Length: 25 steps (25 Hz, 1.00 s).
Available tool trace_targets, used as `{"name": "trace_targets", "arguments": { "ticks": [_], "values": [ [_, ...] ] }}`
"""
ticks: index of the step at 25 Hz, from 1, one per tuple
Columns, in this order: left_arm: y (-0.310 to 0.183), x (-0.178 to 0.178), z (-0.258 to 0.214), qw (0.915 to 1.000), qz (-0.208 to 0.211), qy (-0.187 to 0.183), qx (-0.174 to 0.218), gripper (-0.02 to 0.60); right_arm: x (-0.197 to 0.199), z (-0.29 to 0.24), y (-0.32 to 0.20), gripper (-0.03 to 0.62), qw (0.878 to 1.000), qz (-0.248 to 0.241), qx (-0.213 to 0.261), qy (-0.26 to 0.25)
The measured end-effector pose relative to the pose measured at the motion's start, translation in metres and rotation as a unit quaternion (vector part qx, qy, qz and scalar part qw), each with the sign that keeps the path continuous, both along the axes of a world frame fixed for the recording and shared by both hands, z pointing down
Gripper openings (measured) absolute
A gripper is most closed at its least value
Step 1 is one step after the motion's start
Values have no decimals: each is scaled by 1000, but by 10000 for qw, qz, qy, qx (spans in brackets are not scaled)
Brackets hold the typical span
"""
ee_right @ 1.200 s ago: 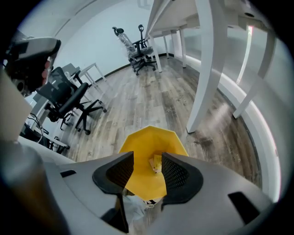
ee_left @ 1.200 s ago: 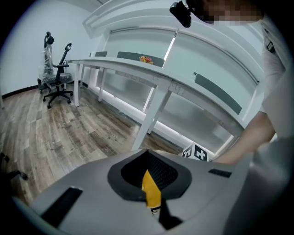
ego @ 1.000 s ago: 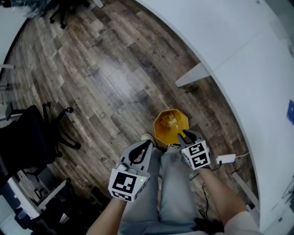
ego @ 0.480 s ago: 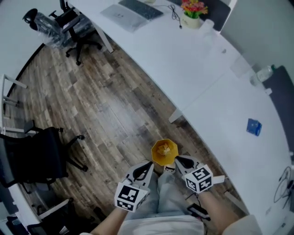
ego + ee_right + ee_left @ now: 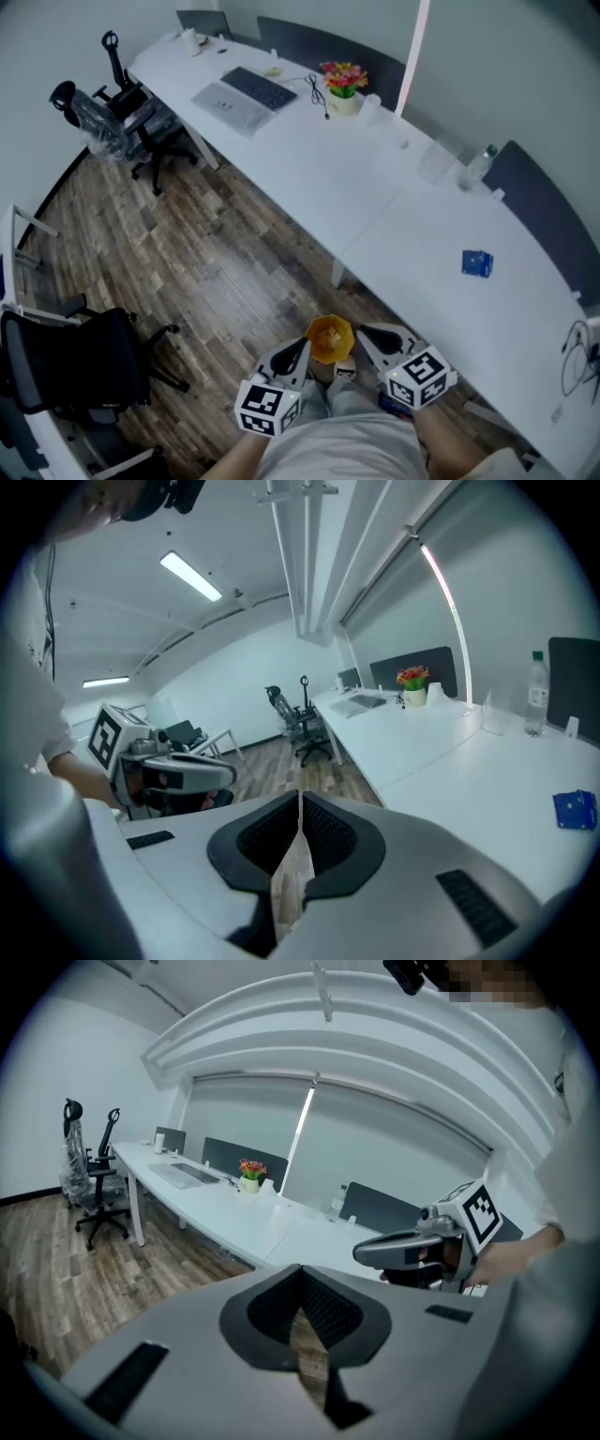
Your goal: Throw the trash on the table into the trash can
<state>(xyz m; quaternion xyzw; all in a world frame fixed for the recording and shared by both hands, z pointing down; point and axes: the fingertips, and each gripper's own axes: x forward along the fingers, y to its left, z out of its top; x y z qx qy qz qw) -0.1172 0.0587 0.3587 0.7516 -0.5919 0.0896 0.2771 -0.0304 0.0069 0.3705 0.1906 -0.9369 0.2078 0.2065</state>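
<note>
The trash can (image 5: 329,338) is yellow with crumpled yellow stuff inside. It stands on the wood floor at the bottom middle of the head view, between the left gripper (image 5: 302,344) and the right gripper (image 5: 364,331). Both have their jaws pressed together, holding nothing. A small blue box (image 5: 477,263) lies on the white table (image 5: 394,216) at the right. Only the head view shows the can; the right gripper view shows a ceiling light (image 5: 191,576) at its upper left.

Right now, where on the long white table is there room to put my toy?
The widest bare patch on the table lies between the flowers and the blue box. More bare top runs from the box to the cable. It's crowded round the laptop and by the bottle.
</note>
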Motion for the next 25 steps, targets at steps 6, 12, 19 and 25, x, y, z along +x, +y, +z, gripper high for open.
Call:
{"name": "trace_targets", "arguments": {
  "ticks": [6, 12, 19, 25],
  "values": [
    [-4, 9, -17, 9999, 69, -139, 69, 0, -2, -29, 4, 41, 9997, -23, 212, -127],
    [-5, 8, -25, 9999, -141, 75, 16, 0, -4, -37, 7, 41, 9995, -1, 193, -235],
    [-2, -1, -31, 9996, -235, 119, 37, 0, -15, -45, 14, 41, 9992, -142, 287, -250],
    [6, 4, -28, 9999, -80, 86, 33, -2, -21, -43, 21, 41, 9991, -220, 244, -259]
  ]
}}
